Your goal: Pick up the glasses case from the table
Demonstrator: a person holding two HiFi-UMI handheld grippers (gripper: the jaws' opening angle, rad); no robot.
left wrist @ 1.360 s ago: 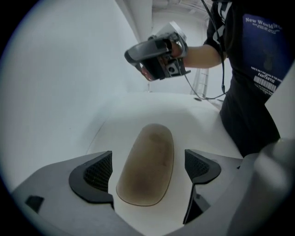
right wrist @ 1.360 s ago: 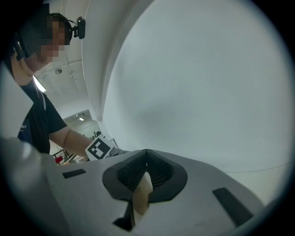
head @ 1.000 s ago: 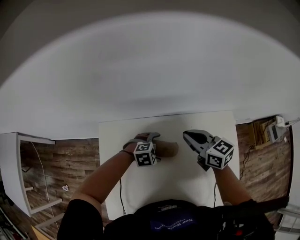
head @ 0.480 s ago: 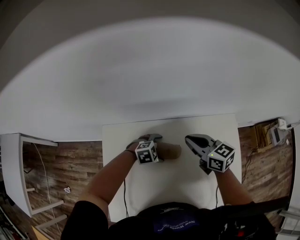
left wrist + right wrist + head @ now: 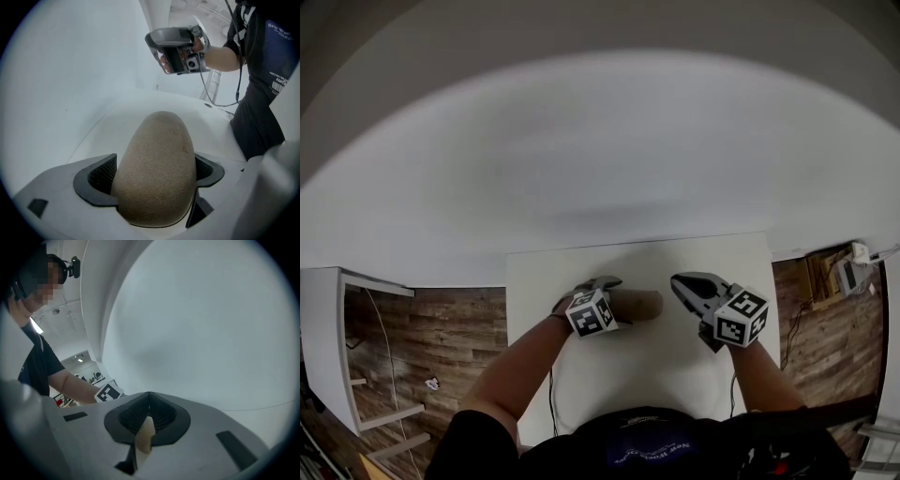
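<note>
The glasses case (image 5: 641, 302), a tan felt-like oval, lies on the white table (image 5: 675, 361). My left gripper (image 5: 615, 296) reaches down over its left end. In the left gripper view the case (image 5: 157, 168) fills the gap between the two dark pads (image 5: 96, 180), and the jaws are closing round it; I see no firm squeeze. My right gripper (image 5: 677, 279) hovers just right of the case, its tips together with nothing in them. It also shows from the front in the left gripper view, as the right gripper (image 5: 164, 47). In the right gripper view its jaws (image 5: 149, 401) meet at the tip.
A bare white wall rises behind the table. A white shelf unit (image 5: 328, 347) stands on the wooden floor (image 5: 441, 328) to the left, and a small box with gear (image 5: 846, 269) sits to the right. A cable (image 5: 551, 398) hangs by the table's near left.
My left gripper has rolled a little over the case, its marker cube tilting. The case stays on the table. The right gripper has kept still.
</note>
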